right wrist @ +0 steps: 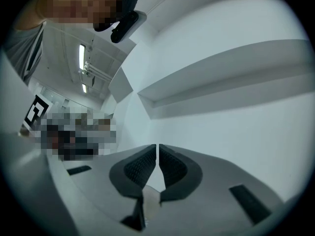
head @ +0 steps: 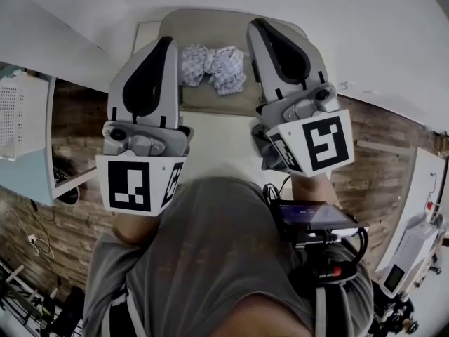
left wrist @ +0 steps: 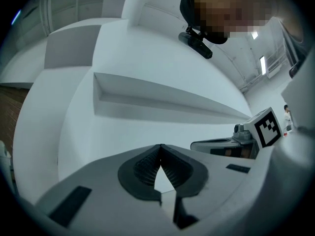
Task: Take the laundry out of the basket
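Layout, head view.
- Rounded platform [head: 210,27]: top centre, against the wall.
- Laundry bundle [head: 212,67]: on the platform, in its middle.
- Left gripper [head: 165,44]: left of the bundle, tip over the platform's left edge.
- Right gripper [head: 257,27]: right of the bundle, tip over the platform's right part; the bundle lies between the two grippers.
- Perforated basket [head: 17,114]: far left, well apart from the platform, on a ledge [head: 28,177].
- Plank floor [head: 70,128]: on both sides of the platform.
- Cabled device [head: 316,216]: at the person's waist, below the right gripper.
- Boxy unit [head: 410,255]: lower right, on the floor.
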